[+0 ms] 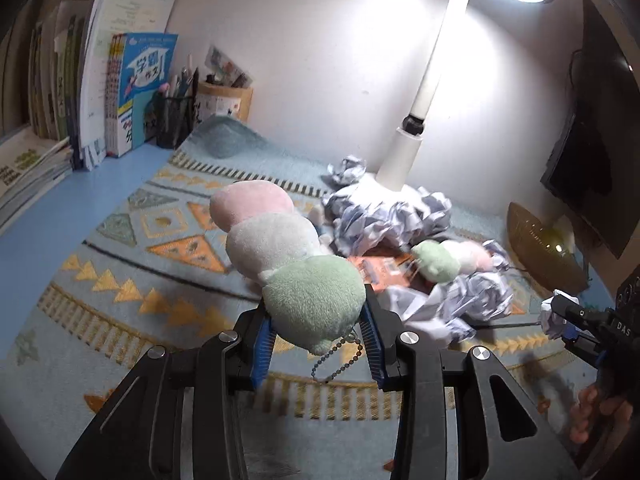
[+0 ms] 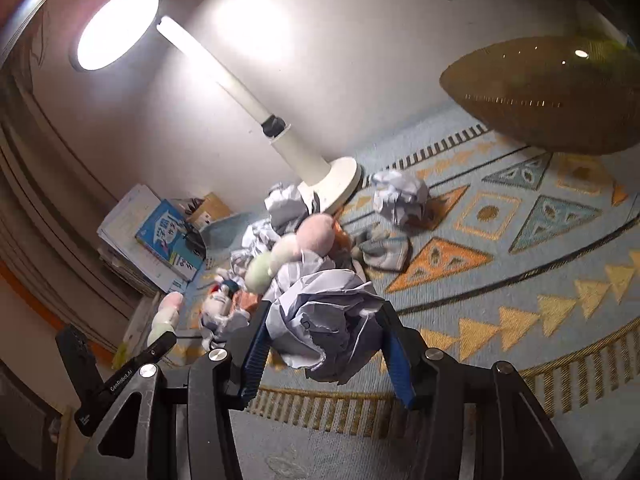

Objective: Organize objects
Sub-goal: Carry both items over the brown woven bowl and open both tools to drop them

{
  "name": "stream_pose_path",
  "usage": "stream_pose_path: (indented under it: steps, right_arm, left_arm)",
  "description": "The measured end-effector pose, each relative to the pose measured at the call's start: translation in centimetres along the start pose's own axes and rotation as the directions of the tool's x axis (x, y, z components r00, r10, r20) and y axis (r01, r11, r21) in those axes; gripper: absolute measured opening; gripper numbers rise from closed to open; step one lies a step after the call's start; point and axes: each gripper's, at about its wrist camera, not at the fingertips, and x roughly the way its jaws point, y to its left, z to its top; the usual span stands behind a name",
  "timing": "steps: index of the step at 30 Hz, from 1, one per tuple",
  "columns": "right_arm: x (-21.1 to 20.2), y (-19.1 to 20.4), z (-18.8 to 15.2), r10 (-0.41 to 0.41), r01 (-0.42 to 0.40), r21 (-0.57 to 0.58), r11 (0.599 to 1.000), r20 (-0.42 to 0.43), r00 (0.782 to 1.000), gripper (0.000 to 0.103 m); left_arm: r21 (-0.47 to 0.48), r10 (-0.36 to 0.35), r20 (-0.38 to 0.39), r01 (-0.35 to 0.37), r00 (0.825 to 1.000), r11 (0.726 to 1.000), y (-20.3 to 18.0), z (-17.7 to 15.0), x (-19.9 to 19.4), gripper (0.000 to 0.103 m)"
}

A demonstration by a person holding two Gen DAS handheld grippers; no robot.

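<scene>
**Both Grippers Loaded Above a Littered Desk Mat**

At far left, a row of books [image 1: 100, 92] stood against the wall, with a black mesh pen cup [image 1: 173, 120] just beside them on the blue desk [image 1: 60, 208]. A patterned mat [image 1: 132, 280] covered most of the desktop. The left gripper [image 1: 318, 334] had its two fingers pinched on the green end of a three-ball plush toy [image 1: 280, 248], pink, white and green, which tilted up and away from the jaws above the mat; a bead chain [image 1: 340, 360] dangled from its green end. Toward the centre, the white desk lamp [image 1: 416, 120] rose from a base partly ringed by crumpled paper balls [image 1: 384, 212]. A second, smaller plush [image 1: 444, 260] of the same three colours lay among the paper near the middle of the mat. Farther right, a brown woven basket [image 1: 544, 248] sat at the mat's far corner below a dark monitor [image 1: 592, 120]. At the right edge, the right gripper [image 2: 326, 346] had its fingers squeezed on a crumpled paper wad [image 2: 328, 320], held clear above the mat's fringe, well apart from the basket. A person's hand [image 1: 592, 412] was partly visible gripping the handle of that tool.
</scene>
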Motion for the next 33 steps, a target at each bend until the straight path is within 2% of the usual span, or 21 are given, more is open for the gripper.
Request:
stream_pose_path:
  steps: [2,4,7,9,13,15,19,21,22,23,24,25,26,29,30,33]
  right_arm:
    - [-1.6,-0.1,2.6,0.016,-0.017,0.006,1.000,0.039,0.999,0.051]
    - [-3.3,0.1,5.6,-0.013,0.015,-0.022,1.000,0.084,0.996,0.051]
    - [-5.8,-0.1,10.3,-0.068,0.075,-0.042,0.996,0.153,0.986,0.051]
    - [-7.2,-0.6,13.2,-0.111,0.121,-0.039,0.992,0.188,0.976,0.051]
    - [-8.7,-2.0,17.9,-0.225,0.240,-0.035,0.970,0.232,0.946,0.051]
    - [-8.4,-3.0,19.6,-0.289,0.301,-0.019,0.953,0.227,0.930,0.051]
    - [-7.7,-7.0,21.0,-0.381,0.379,0.050,0.924,0.196,0.903,0.053]
    - [-7.1,-9.1,21.3,-0.409,0.400,0.090,0.912,0.157,0.899,0.067]
    - [-6.8,-10.2,21.4,-0.422,0.410,0.116,0.905,0.128,0.897,0.087]
    - [-6.3,-11.1,21.5,-0.441,0.429,0.135,0.893,0.078,0.894,0.102]
    - [-5.7,-11.6,21.4,-0.460,0.450,0.138,0.882,0.047,0.887,0.103]
    - [-5.7,-11.7,21.3,-0.473,0.465,0.125,0.877,0.047,0.880,0.103]
    - [-5.9,-11.5,21.1,-0.481,0.473,0.103,0.875,0.060,0.875,0.103]
    - [-6.7,-10.1,20.6,-0.488,0.486,0.050,0.873,0.096,0.867,0.103]
    - [-7.0,-9.6,20.4,-0.486,0.484,0.049,0.874,0.105,0.867,0.103]
    - [-7.6,-7.8,19.5,-0.451,0.449,0.042,0.892,0.120,0.884,0.103]
  left_arm:
    - [0.035,-0.044,0.035,0.043,0.998,0.998,-1.9,1.9,-0.3,0.035]
    - [0.080,-0.117,0.044,0.113,0.992,0.990,-4.6,4.1,0.3,0.035]
    - [0.158,-0.207,0.041,0.199,0.977,0.967,-10.1,7.5,2.4,0.035]
    - [0.213,-0.275,0.029,0.262,0.961,0.941,-14.3,9.6,4.0,0.035]
    - [0.315,-0.423,-0.030,0.410,0.906,0.856,-23.4,12.3,7.3,0.035]
    - [0.345,-0.476,-0.091,0.476,0.875,0.809,-27.5,12.5,9.5,0.036]
    - [0.376,-0.518,-0.212,0.559,0.828,0.739,-33.5,11.3,14.4,0.036]
    - [0.368,-0.535,-0.291,0.609,0.793,0.703,-35.4,10.1,16.6,0.045]
    - [0.354,-0.527,-0.347,0.629,0.776,0.692,-36.1,9.4,17.7,0.052]
    - [0.354,-0.499,-0.390,0.626,0.774,0.695,-36.7,8.8,18.5,0.098]
    - [0.371,-0.477,-0.380,0.603,0.792,0.706,-36.9,8.3,18.8,0.103]
    - [0.398,-0.468,-0.347,0.579,0.813,0.711,-36.8,7.9,18.6,0.102]
    - [0.421,-0.466,-0.319,0.564,0.825,0.711,-36.6,7.6,18.2,0.103]
    - [0.413,-0.469,-0.302,0.557,0.830,0.721,-35.5,7.4,16.7,0.103]
    - [0.411,-0.459,-0.298,0.546,0.837,0.730,-35.0,7.6,16.3,0.103]
    - [0.433,-0.416,-0.253,0.487,0.873,0.759,-34.5,8.2,14.7,0.103]
